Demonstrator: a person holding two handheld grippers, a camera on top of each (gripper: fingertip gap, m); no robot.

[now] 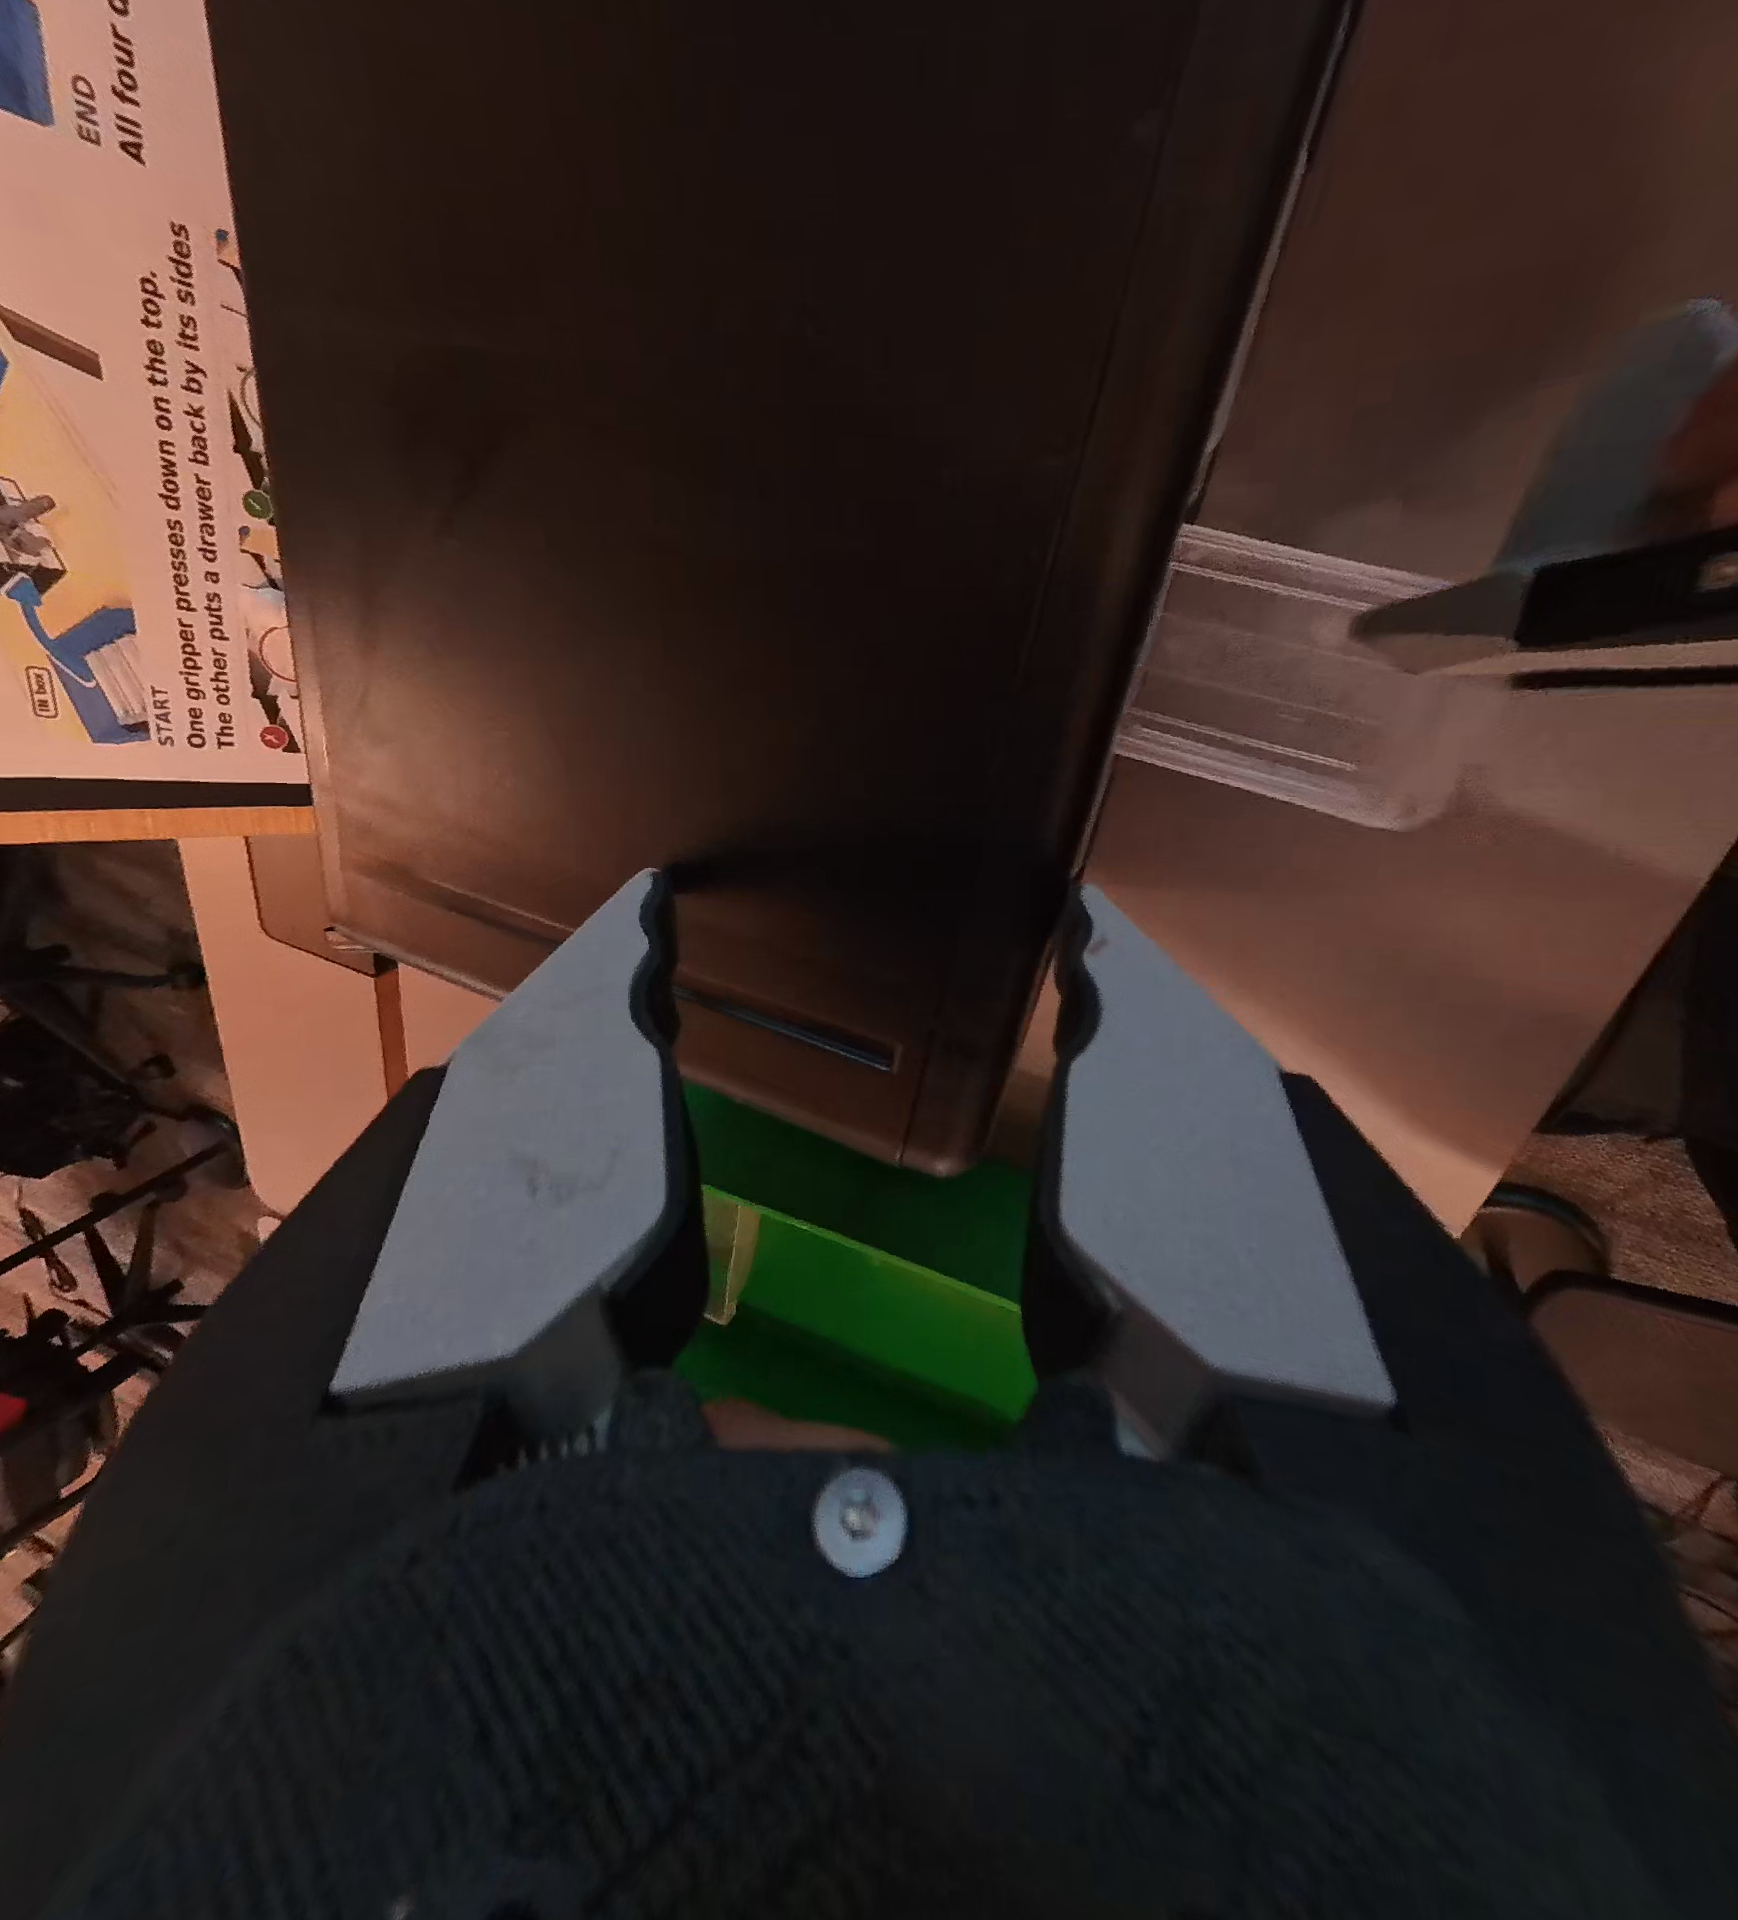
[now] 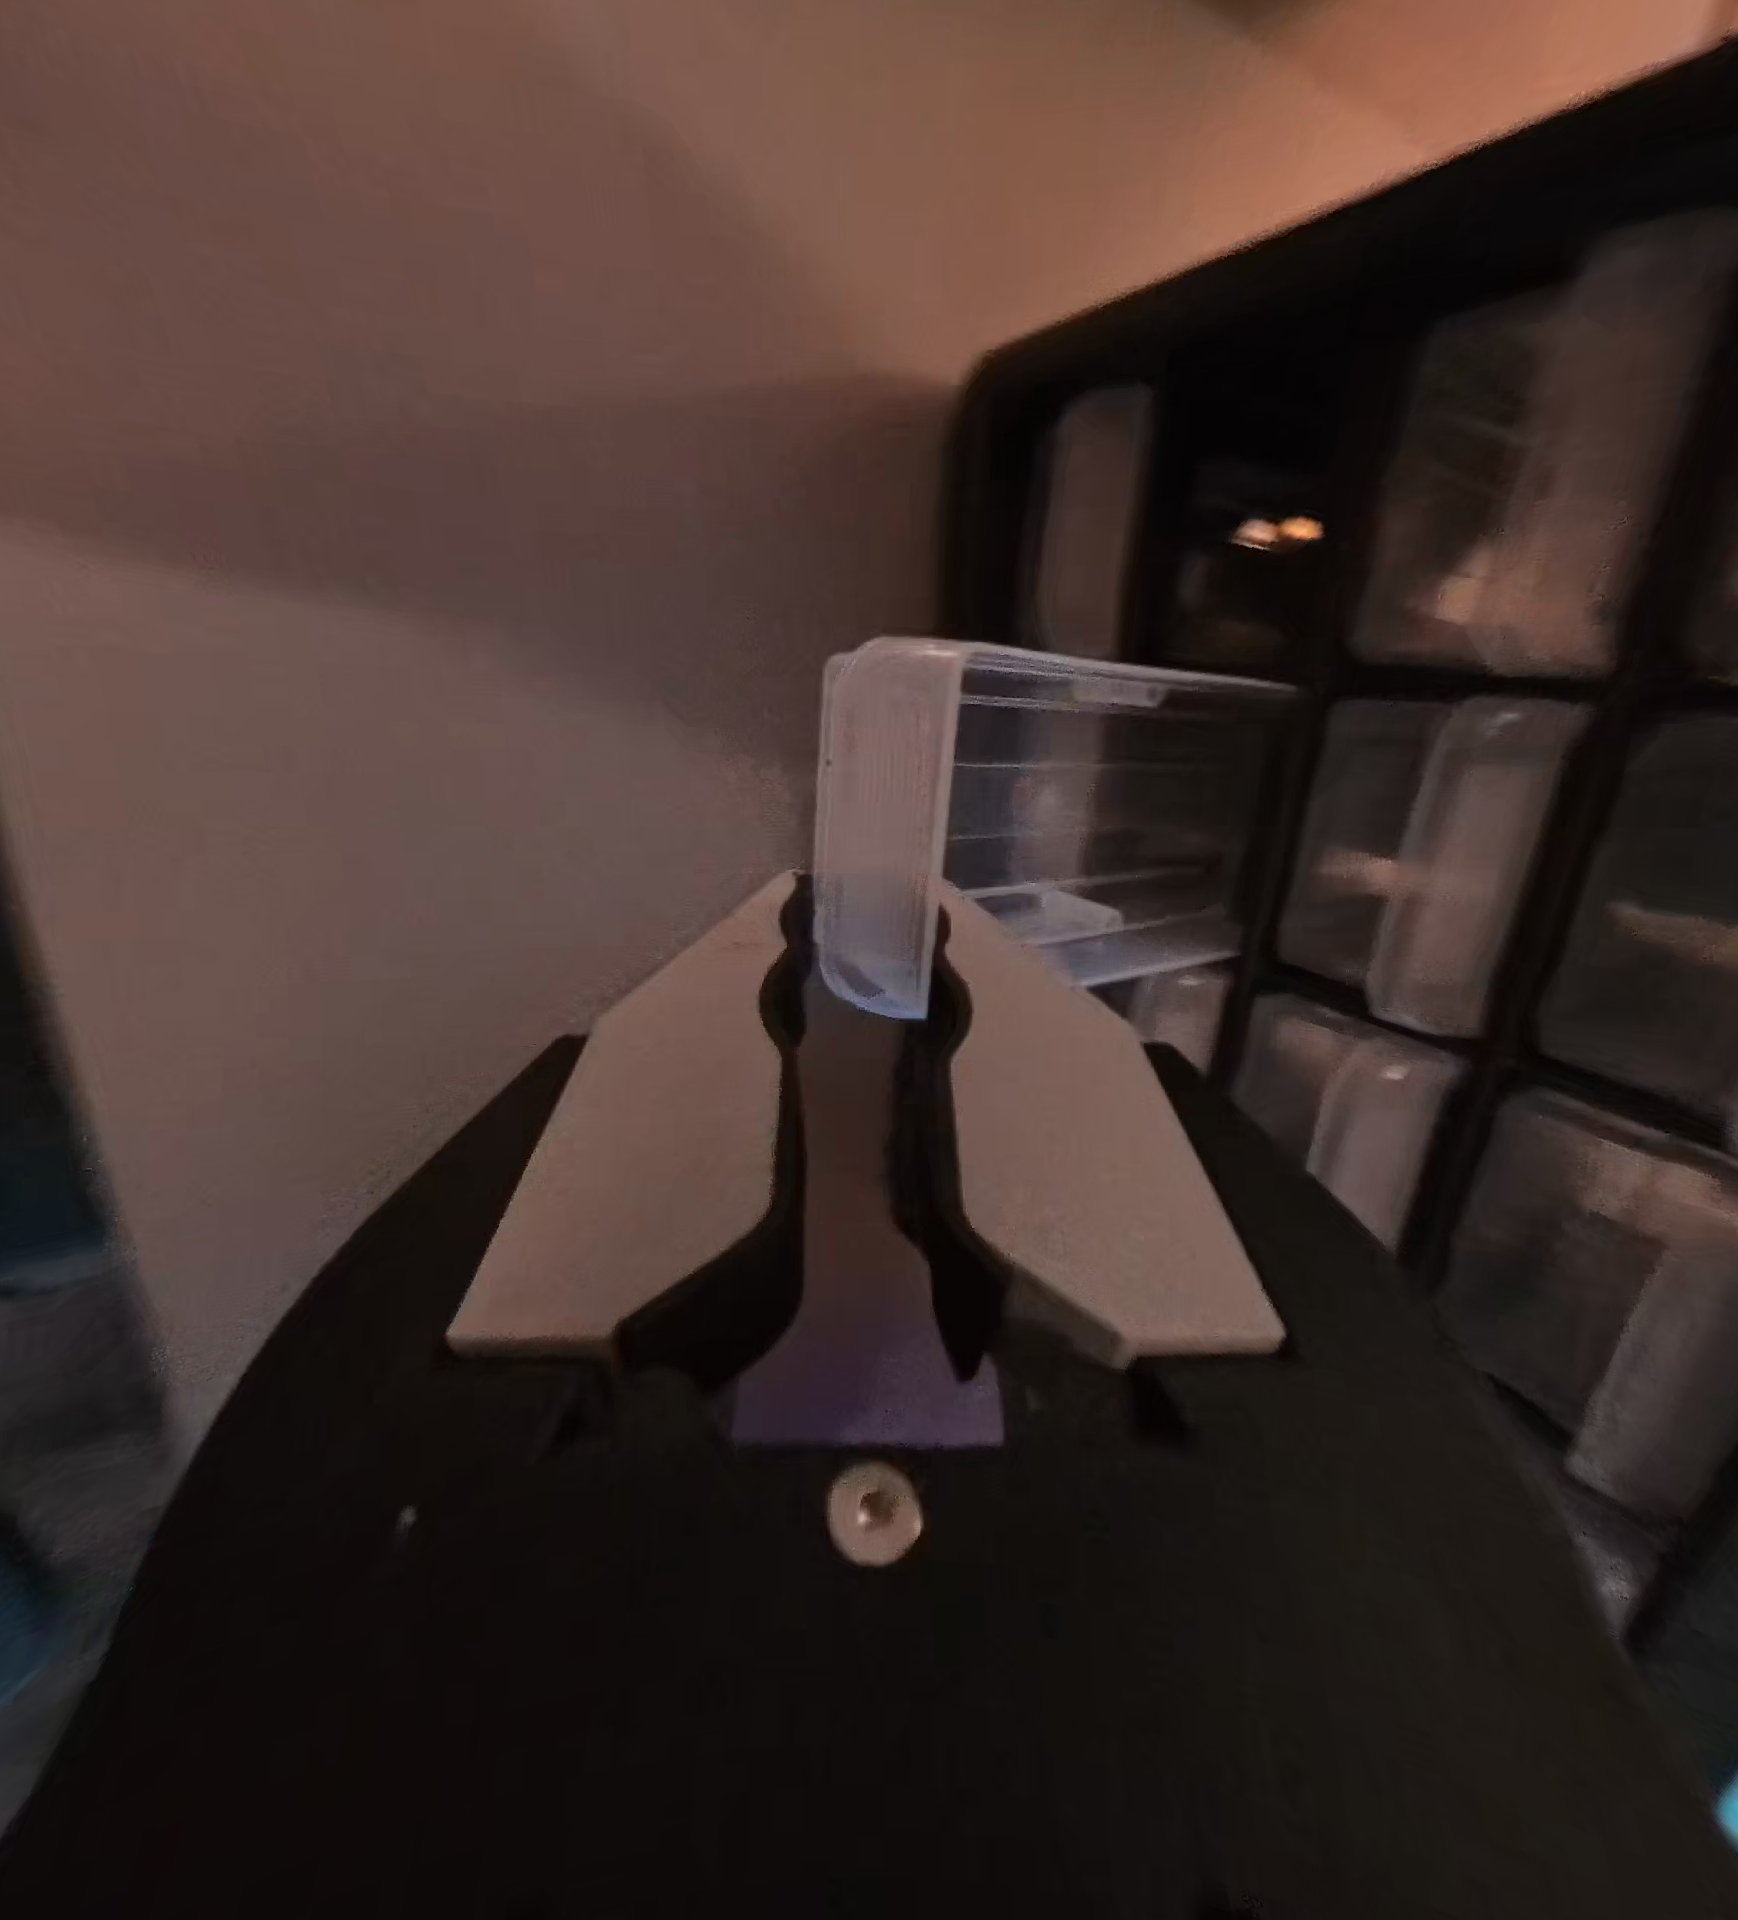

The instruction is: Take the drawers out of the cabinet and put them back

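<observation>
Cabinet (image 1: 699,468): black, its top under the left gripper; front grid of clear drawers shows in the right view.
Poster (image 1: 65,416): printed sheet with pictures and writing, beside the cabinet.
Left gripper (image 1: 860,914): spread wide, empty, fingertips at the cabinet top.
Right gripper (image 2: 870,925): clenched on the drawer's front handle.
Drawer (image 2: 1083,821): clear plastic, partly out of its slot.

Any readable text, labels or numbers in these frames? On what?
Printed sheet beside the black cabinet: several lines of print with pictures; I don't repeat the wording.
Cabinet, clear drawer, left gripper, right gripper: no writing visible.
Right wrist view: none readable, edges blurred.
</observation>
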